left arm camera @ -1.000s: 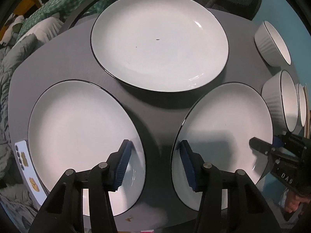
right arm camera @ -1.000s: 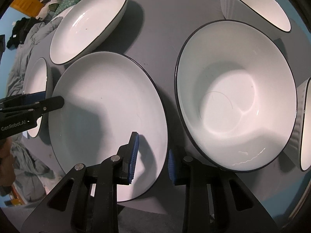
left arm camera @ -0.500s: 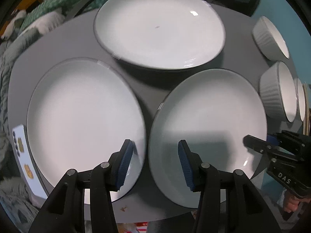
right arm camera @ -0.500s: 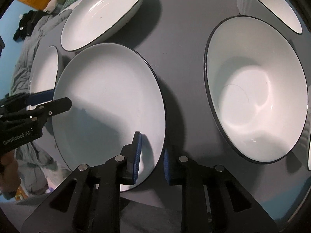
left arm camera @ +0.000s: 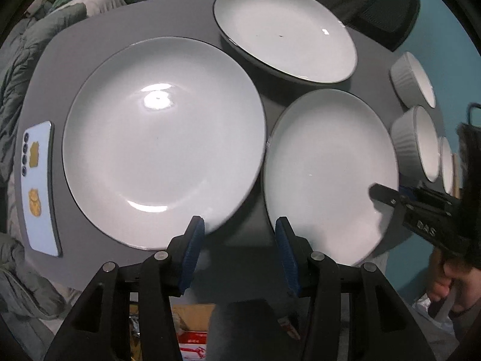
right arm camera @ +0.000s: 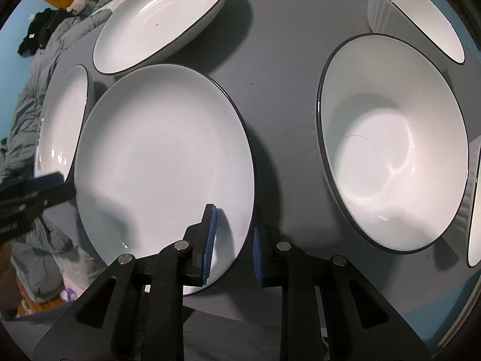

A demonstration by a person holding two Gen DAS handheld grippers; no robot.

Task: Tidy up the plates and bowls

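Blue ribbed pads line the right gripper [right arm camera: 233, 237], whose fingers stand narrow and straddle the near rim of a white plate [right arm camera: 162, 165]: one pad sits over the plate's face, the other just outside its black edge. Whether the pads press the rim I cannot tell; a sliver of gap seems to remain. The left gripper [left arm camera: 237, 246] has its fingers about half spread with nothing between them, poised over the bare strip between the big plate [left arm camera: 162, 138] to their left and the same plate the right fingers straddle, seen here to their right.

Risk, as I judge it: the glazed rim is thin and slick, so a pinch from one side could let the plate tip or slide, and its far edge lies almost against the big plate, so a careless lift may knock the two together. Right of the right fingers a ribbed white bowl [right arm camera: 390, 150] stands near enough to be clipped.

Beyond, a third plate [left arm camera: 285, 30] and more bowls [left arm camera: 416, 141] sit on the round grey table [right arm camera: 285, 45]. A card [left arm camera: 37, 186] lies at its left edge; rumpled bedding [left arm camera: 18, 69] and a teal wall lie past it.
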